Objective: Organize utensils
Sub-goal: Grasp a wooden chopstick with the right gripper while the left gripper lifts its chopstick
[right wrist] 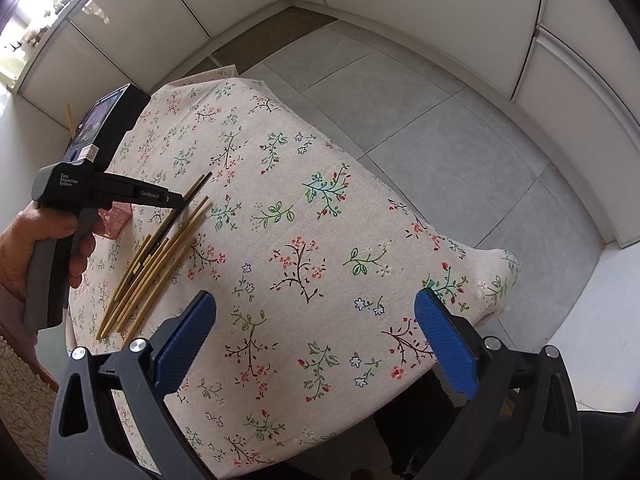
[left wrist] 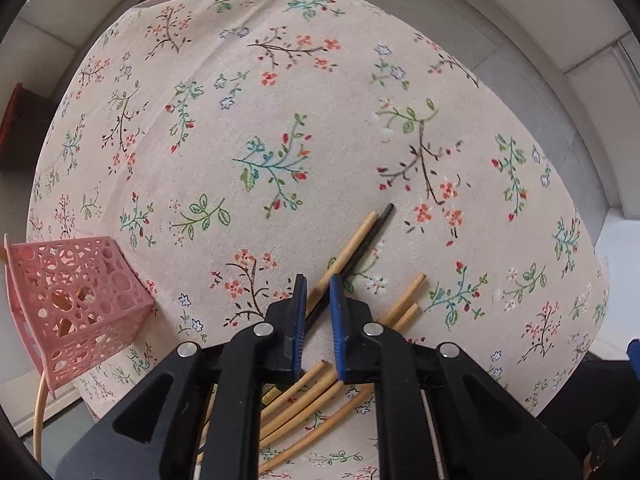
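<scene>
- Chopsticks (left wrist: 352,248) are spread in a loose pile on the tablecloth (left wrist: 280,120), most of them bamboo and one black (left wrist: 370,232); the pile lies near the table's left edge as seen from the right wrist.
- Left gripper (left wrist: 318,300) is lowered over the pile with its jaws narrowed around the black stick and a bamboo one beside it; whether the pads already press on them cannot be told.
- Right gripper (right wrist: 316,344) is held wide apart over bare cloth, well away from the pile, with nothing in it.
- Basket (left wrist: 76,300) (pink, perforated) sits at the table's left edge, tipped in the left wrist view, near the pile; something pale is glimpsed through its holes, but it cannot be identified.
- Risk: two sticks may be caught together, since they lie touching and crossed; one could slip out on lifting.
- Risk: thin round sticks may roll or pivot between flat pads if gripped off-centre.
- Risk: neighbouring sticks may be dragged toward the nearby table edge and knocked off.
- Risk: the basket, light and at the edge, may be nudged over during the drop.
- Count: roughly eight bamboo sticks (overlap prevents certainty), one black stick, one basket, two grippers.
</scene>
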Tool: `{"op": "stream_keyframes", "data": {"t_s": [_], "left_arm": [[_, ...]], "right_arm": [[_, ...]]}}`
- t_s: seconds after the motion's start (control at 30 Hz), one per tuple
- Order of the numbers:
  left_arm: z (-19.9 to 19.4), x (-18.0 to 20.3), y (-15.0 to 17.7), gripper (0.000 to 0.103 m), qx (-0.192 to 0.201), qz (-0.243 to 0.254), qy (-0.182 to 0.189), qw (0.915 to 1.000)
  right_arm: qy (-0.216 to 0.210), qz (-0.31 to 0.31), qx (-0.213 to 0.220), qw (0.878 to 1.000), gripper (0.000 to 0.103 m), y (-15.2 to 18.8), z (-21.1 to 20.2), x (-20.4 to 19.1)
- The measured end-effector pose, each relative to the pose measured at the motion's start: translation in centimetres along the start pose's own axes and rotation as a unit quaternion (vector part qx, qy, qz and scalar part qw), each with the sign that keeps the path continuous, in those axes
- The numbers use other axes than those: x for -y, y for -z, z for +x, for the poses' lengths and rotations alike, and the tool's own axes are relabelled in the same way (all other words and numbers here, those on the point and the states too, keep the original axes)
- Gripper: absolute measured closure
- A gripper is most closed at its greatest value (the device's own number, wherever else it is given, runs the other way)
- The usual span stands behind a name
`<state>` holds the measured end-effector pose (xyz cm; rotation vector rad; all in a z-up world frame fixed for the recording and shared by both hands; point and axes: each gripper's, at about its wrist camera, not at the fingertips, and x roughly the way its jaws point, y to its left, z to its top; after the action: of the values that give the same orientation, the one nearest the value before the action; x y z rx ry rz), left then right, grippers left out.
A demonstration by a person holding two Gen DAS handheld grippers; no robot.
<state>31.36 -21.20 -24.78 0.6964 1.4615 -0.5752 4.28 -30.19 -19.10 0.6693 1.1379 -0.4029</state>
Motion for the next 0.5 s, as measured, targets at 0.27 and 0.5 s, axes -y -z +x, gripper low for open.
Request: {"op": "stream_keyframes", "data": {"t_s": [0.27,0.5], "left_arm": [[0.2,0.0,0.4,0.090,0.017,0.035,-0.026,0.9989],[-0.2,-1.2,0.2,0.092,0.054,-0.040,-0.019,0.9976]], "right_arm": [[-0.001,0.002,-0.003,1.000,0.006,-0.1,0.2,0.0],[0.004,0.003,-0.001,1.000,0.006,-0.2,0.5,-0.4]]}}
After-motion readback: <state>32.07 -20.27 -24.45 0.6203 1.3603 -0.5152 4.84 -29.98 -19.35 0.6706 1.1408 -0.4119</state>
